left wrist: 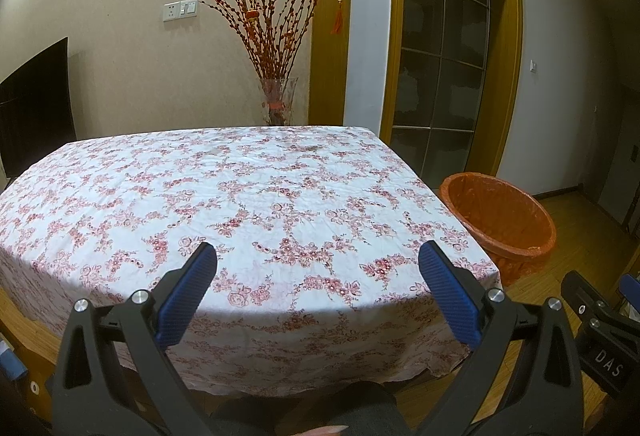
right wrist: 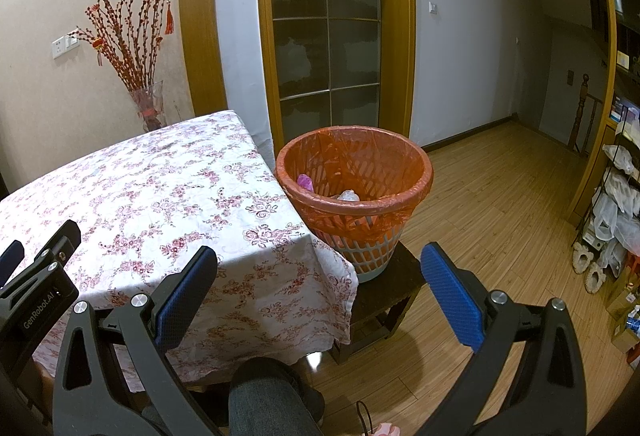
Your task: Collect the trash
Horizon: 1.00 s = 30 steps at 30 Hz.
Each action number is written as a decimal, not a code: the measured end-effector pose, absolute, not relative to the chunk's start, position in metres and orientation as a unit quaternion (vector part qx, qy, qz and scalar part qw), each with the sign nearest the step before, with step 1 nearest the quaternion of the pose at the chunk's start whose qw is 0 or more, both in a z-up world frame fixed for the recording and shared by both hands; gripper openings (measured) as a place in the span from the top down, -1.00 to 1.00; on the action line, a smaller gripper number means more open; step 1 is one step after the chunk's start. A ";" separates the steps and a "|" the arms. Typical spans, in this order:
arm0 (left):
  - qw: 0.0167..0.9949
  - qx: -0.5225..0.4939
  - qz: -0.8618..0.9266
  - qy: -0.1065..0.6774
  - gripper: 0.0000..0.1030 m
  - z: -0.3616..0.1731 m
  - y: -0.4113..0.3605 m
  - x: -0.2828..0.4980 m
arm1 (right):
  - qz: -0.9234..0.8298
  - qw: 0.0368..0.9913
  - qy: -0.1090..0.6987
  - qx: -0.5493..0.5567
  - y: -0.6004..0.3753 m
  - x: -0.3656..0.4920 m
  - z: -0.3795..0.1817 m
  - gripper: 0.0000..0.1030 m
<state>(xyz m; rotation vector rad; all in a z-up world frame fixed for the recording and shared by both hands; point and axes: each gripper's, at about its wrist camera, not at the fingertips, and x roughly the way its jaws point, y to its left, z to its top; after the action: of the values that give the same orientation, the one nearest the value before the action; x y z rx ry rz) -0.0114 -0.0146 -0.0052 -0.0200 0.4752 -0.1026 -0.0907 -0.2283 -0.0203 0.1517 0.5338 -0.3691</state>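
Right gripper (right wrist: 318, 272) held with blue pads spread wide, nothing between them. Just ahead and slightly above, the orange-lined trash basket (right wrist: 354, 195), upright on a dark stool (right wrist: 394, 276), touching the table's corner, a few scraps already inside. Left gripper (left wrist: 318, 272) likewise parted and empty, aimed over the floral tablecloth (left wrist: 240, 187); no loose trash seen there. Basket off to its right, so nearer the right hand. Judged near done.

Bin (right wrist: 354, 195) on stool (right wrist: 394, 276) just right of table (right wrist: 168, 187); vase (right wrist: 150, 105) behind table.
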 end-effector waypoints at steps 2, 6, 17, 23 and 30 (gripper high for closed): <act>0.971 -0.010 -0.051 0.235 -0.92 -0.005 -0.015 -0.012 | -0.181 0.945 0.262 0.074 -0.229 -0.091 -0.020 -0.96; 0.970 -0.010 -0.050 0.236 -0.92 -0.006 -0.015 -0.011 | -0.181 0.945 0.262 0.075 -0.229 -0.091 -0.020 -0.96; 0.970 -0.009 -0.051 0.237 -0.92 -0.007 -0.016 -0.013 | -0.181 0.945 0.262 0.075 -0.229 -0.091 -0.020 -0.96; 0.970 -0.009 -0.051 0.237 -0.92 -0.007 -0.016 -0.013 | -0.181 0.945 0.263 0.075 -0.229 -0.091 -0.020 -0.96; 0.970 -0.009 -0.051 0.238 -0.92 -0.007 -0.016 -0.013 | -0.180 0.945 0.263 0.075 -0.230 -0.091 -0.020 -0.96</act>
<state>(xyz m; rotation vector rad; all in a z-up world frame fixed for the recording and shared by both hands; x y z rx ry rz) -0.0127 -0.0162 -0.0069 -0.0174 0.4804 -0.1027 -0.0907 -0.2297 -0.0202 0.1524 0.5352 -0.3676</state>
